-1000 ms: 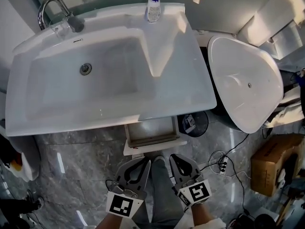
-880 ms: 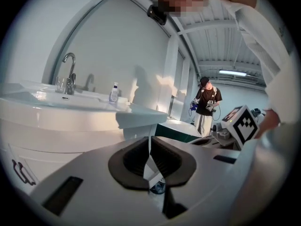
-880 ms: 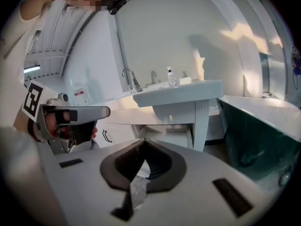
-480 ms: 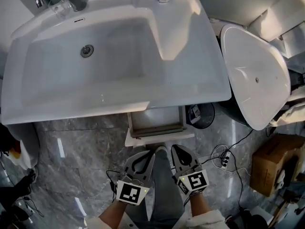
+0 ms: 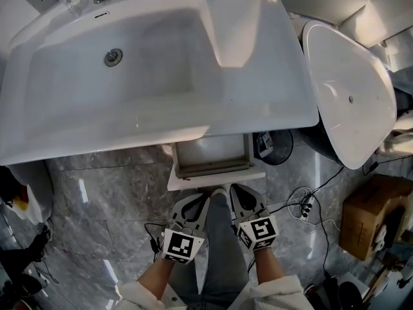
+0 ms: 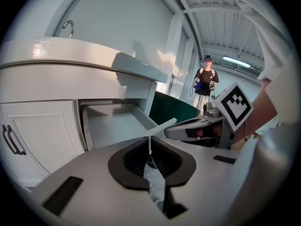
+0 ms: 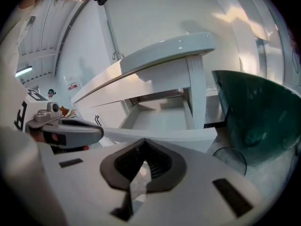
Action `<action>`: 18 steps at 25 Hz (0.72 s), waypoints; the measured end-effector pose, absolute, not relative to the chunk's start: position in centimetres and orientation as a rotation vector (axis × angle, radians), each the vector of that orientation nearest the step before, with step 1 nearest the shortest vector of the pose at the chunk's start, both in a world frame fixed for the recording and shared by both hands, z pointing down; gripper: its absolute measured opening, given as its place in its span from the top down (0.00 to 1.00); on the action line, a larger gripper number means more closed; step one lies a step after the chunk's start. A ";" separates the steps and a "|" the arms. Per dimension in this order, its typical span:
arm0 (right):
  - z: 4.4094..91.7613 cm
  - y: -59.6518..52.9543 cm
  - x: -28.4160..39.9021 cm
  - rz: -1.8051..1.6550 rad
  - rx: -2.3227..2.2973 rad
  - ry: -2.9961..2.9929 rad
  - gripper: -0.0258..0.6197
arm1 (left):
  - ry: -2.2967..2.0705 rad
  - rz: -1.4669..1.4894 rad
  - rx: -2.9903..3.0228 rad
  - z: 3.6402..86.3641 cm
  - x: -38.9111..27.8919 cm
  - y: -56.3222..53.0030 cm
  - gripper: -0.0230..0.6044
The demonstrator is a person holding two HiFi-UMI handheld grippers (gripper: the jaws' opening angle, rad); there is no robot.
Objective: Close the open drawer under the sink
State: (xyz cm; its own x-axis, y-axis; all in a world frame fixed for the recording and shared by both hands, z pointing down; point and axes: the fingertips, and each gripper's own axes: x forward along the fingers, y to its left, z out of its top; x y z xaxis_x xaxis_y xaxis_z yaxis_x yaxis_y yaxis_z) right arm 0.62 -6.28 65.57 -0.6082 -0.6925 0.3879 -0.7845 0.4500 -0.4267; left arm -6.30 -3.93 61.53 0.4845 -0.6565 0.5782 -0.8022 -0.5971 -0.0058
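Nearer drawer (image 5: 216, 171) front now: L claw (image 5: 199, 203), R claw (image 5: 237, 196) both pinched together; drawer open.

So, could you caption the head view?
Left gripper and right gripper, shut, before the open drawer under the sink.

no readable text, no legible labels

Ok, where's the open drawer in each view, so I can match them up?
Head view: drawer just below centre, sticking out from under the sink.
Left gripper view: drawer left of centre, under the sink's overhang.
Right gripper view: drawer at centre, its white front panel nearest the camera.
Shared landmark: the sink, overhanging the drawer in all three.
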 end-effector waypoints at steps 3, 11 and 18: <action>66.7 -6.3 0.3 0.887 1.279 -2.518 0.95 | -1.246 0.814 2.435 62.8 -6.6 -3.9 0.92; 67.9 -7.0 0.1 0.958 1.328 -2.483 0.95 | -1.291 0.814 2.362 64.3 -7.7 -4.4 0.92; 67.8 -7.2 0.3 0.991 1.383 -2.464 0.95 | -1.312 0.810 2.352 64.2 -8.0 -5.1 0.93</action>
State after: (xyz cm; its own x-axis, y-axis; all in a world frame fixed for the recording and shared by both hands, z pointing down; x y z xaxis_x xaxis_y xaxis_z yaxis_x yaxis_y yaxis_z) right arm 0.25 -7.20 67.81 -0.5649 -0.7075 0.4246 -0.8045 0.3577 -0.4743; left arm -7.98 -5.07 64.25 0.4149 -0.6661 0.6198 -0.8524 -0.5228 0.0086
